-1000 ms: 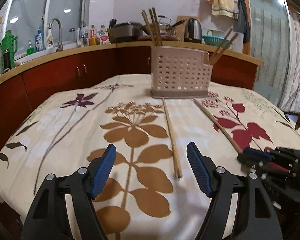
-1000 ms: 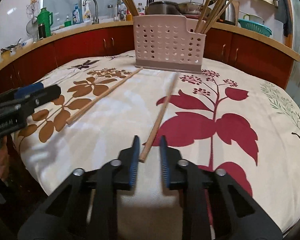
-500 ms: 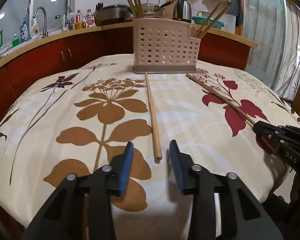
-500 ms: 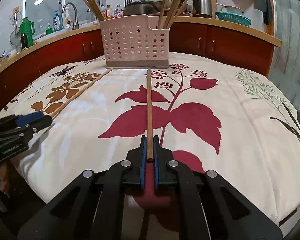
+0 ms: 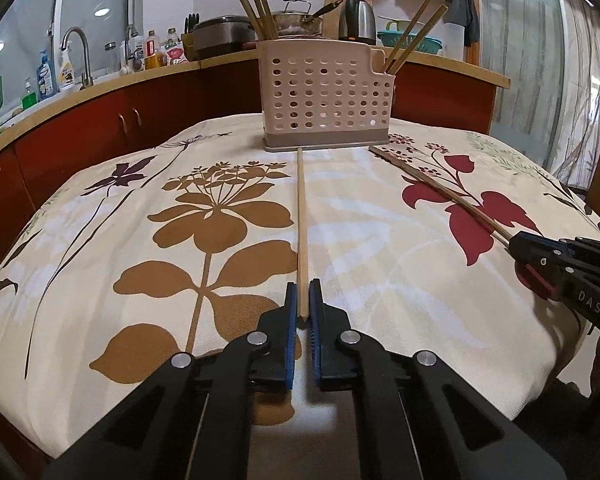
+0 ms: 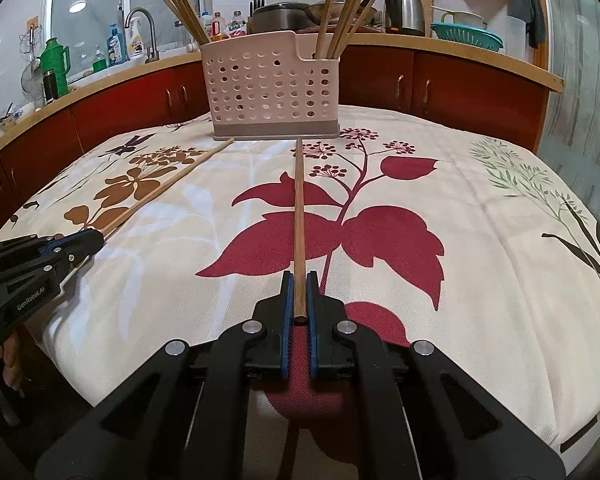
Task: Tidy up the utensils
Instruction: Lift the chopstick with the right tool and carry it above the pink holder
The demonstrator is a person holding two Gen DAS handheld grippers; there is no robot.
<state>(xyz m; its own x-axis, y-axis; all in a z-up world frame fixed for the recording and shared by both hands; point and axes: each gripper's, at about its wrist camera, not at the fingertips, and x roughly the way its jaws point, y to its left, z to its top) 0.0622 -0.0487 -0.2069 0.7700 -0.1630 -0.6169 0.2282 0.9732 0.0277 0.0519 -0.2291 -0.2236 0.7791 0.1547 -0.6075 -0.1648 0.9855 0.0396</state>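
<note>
A pale chopstick (image 5: 301, 216) lies on the floral tablecloth, pointing at the perforated beige utensil holder (image 5: 324, 100). My left gripper (image 5: 302, 312) is shut on its near end. A darker chopstick (image 6: 299, 220) lies on the red flower print, and my right gripper (image 6: 299, 300) is shut on its near end. The holder (image 6: 272, 88) stands at the far side of the table with several chopsticks upright in its left and right compartments. Each gripper shows in the other's view: the right one (image 5: 516, 242), the left one (image 6: 96, 238).
The table (image 6: 480, 280) is covered by a cream cloth and drops off close in front of both grippers. Behind it runs a curved red counter (image 5: 100, 120) with a sink tap, bottles, pots and a kettle (image 6: 404, 12).
My left gripper has closed from wide open onto the pale chopstick's end. My right gripper closed on the dark chopstick, which swung in line with it.
</note>
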